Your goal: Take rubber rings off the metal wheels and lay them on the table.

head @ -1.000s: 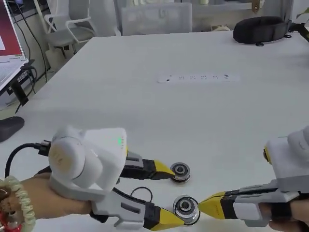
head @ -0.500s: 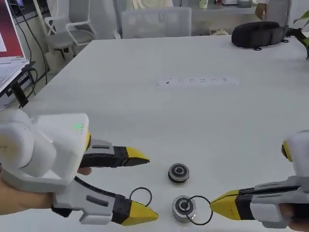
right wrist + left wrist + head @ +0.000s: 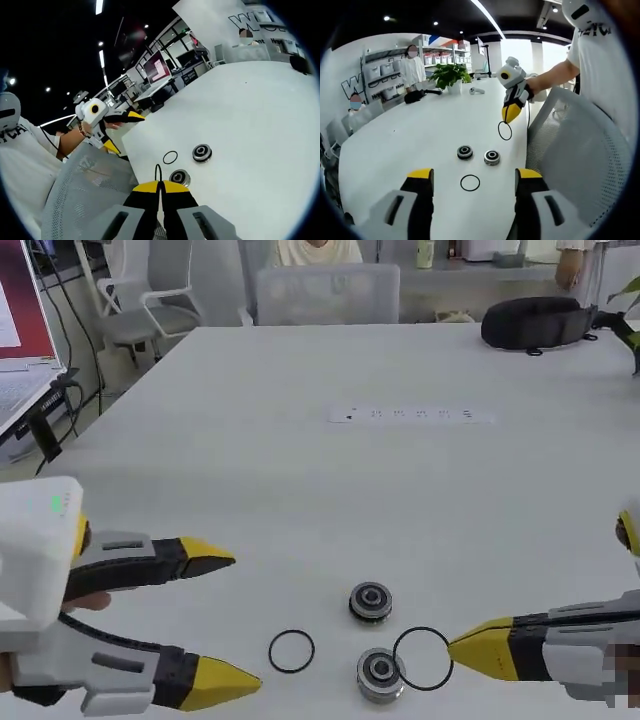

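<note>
One rubber ring lies on the counter beside the near wheel and far wheel, while the second ring, pinched in the closed right tool, is yet to be laid down; left tool open, empty.

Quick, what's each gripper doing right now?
Left gripper: open, empty.
Right gripper: shut on a rubber ring.

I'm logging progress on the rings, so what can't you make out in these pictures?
- Head view: whether a ring is left on the far wheel or the near wheel; both are too small.
- Right gripper view: the held ring shows edge-on, its lower part hidden between the shut jaws of the right gripper.
- Head view: the left gripper is cut off by the left and bottom edges.
</note>
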Demonstrator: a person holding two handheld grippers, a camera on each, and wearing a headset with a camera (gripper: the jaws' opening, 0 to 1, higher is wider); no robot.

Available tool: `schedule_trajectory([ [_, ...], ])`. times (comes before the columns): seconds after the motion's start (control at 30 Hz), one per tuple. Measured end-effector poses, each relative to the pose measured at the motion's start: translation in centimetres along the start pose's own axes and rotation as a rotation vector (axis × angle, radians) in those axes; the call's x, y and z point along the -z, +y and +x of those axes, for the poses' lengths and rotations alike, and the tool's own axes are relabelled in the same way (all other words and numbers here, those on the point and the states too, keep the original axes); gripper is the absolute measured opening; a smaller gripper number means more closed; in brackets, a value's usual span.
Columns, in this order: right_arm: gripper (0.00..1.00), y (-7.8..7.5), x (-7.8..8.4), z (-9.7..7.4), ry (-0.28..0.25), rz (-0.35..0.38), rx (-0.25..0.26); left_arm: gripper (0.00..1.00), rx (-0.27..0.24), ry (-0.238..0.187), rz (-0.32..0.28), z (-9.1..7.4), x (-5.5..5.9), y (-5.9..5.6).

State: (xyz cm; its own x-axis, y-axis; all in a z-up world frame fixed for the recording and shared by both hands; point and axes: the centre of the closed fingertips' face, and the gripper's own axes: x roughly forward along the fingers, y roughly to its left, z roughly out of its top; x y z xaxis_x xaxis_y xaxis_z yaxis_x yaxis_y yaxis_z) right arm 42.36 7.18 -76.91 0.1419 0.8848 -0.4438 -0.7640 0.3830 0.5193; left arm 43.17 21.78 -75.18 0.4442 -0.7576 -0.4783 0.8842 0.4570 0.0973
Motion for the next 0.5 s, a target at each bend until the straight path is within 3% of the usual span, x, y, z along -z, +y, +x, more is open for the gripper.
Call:
schedule_trajectory([
  [0.1, 0.00, 0.4, -0.3, -0.1, 0.002, -0.012, -0.004, 0.64, -0.029, -0.007, -0.026, -0.8, 0.5, 0.3],
  [0.5, 0.00, 1.8, -2.4, -0.2, -0.023, -0.041, -0.026, 0.65, -0.091, -0.016, -0.112, -2.5, 2.8, -0.5],
])
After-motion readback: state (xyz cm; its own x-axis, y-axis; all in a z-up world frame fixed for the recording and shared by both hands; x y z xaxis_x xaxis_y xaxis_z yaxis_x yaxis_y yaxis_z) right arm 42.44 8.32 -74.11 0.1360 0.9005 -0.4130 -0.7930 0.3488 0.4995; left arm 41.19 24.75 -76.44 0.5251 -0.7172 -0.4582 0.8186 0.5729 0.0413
